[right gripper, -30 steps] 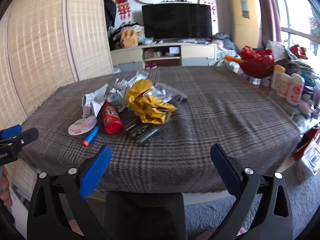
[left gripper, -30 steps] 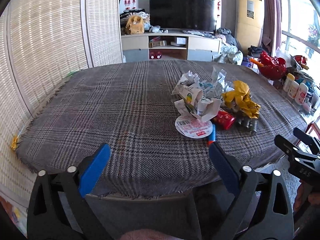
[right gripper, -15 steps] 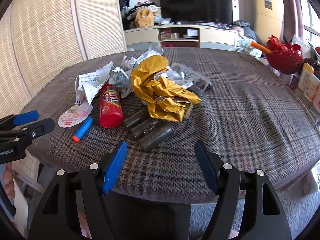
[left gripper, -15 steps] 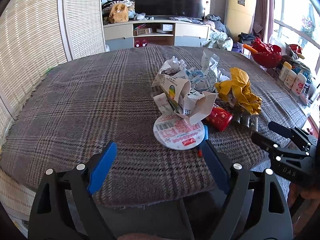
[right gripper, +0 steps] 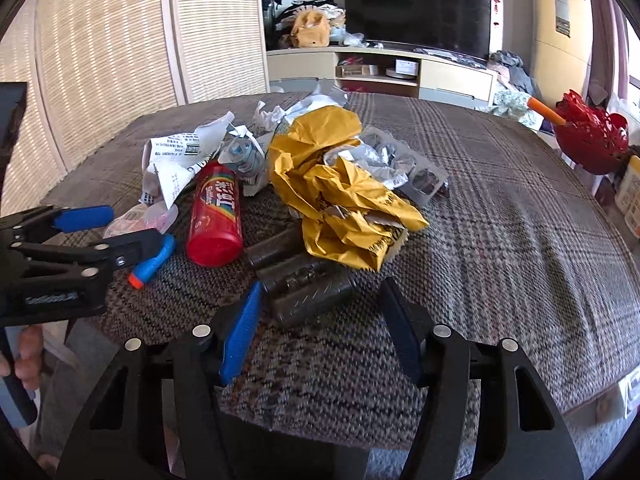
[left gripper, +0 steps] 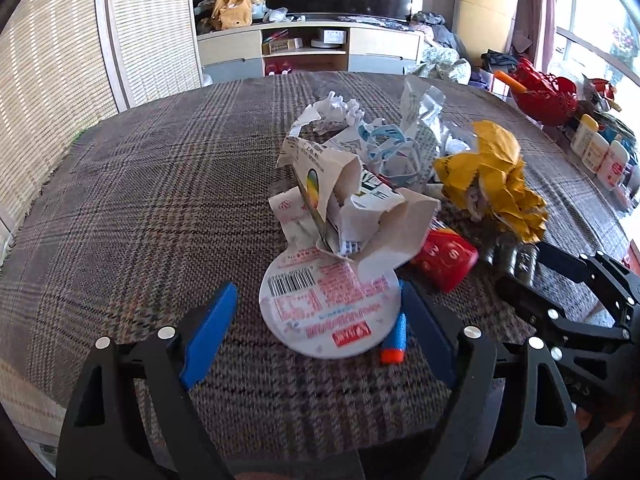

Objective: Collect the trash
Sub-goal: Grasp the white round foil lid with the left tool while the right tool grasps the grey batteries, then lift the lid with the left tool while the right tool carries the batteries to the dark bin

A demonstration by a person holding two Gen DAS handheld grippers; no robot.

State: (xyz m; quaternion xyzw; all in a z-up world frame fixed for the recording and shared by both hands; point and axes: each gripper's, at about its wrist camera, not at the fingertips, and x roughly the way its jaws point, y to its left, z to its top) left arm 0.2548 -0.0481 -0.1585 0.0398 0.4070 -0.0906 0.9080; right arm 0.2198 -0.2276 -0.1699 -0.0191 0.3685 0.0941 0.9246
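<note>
A heap of trash lies on the plaid-covered table [left gripper: 140, 200]: crumpled white paper [left gripper: 348, 204], a yellow crumpled bag [right gripper: 340, 196], a red tube [right gripper: 216, 216], a blue foam dart [left gripper: 394, 340] and dark wrappers [right gripper: 304, 284]. My left gripper [left gripper: 316, 312] straddles a round white lid [left gripper: 328, 320]. Its jaws are closing, and the pads stand clear of the lid's rim. My right gripper [right gripper: 320, 304] has the dark wrappers just ahead between its tips. Its jaws are closing too, without touching them. Each gripper also shows in the other's view, the left gripper [right gripper: 116, 236] and the right gripper [left gripper: 540, 268].
A red basket [right gripper: 588, 140] and several bottles [left gripper: 600, 152] stand off the table's right side. A silver blister pack [right gripper: 404, 168] lies behind the yellow bag. A TV cabinet [left gripper: 312, 48] is at the back, and a bamboo screen [left gripper: 52, 60] on the left.
Both grippers have come forward and down to the trash heap, and their jaws have narrowed. The lid now sits between the left fingers, the dark wrappers at the right tips.
</note>
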